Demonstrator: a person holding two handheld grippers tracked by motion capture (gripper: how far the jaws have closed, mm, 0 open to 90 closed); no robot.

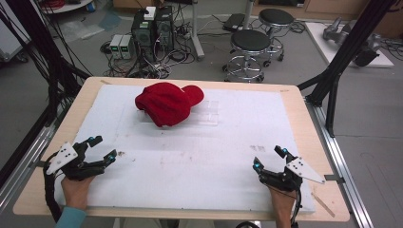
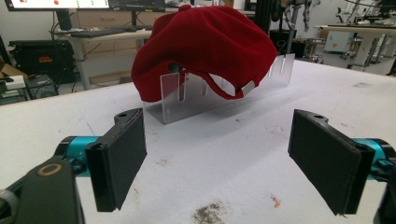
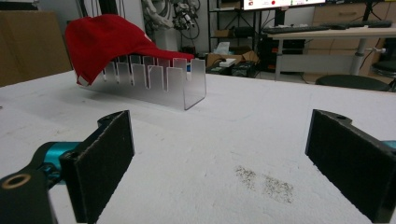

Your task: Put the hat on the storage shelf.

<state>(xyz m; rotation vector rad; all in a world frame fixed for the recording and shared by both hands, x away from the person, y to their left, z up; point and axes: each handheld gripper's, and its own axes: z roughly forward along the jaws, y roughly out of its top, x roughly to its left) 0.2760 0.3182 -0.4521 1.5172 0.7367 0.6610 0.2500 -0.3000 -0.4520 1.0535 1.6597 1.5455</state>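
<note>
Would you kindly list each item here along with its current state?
red cap: resting on the rack, untouched.
clear slotted rack: upright on the table, its slots holding nothing.
left gripper: jaws open, holding nothing.
right gripper: jaws open, holding nothing.

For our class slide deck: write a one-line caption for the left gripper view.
Open left gripper faces a red baseball cap resting on a clear slotted acrylic rack on the white table.
</note>
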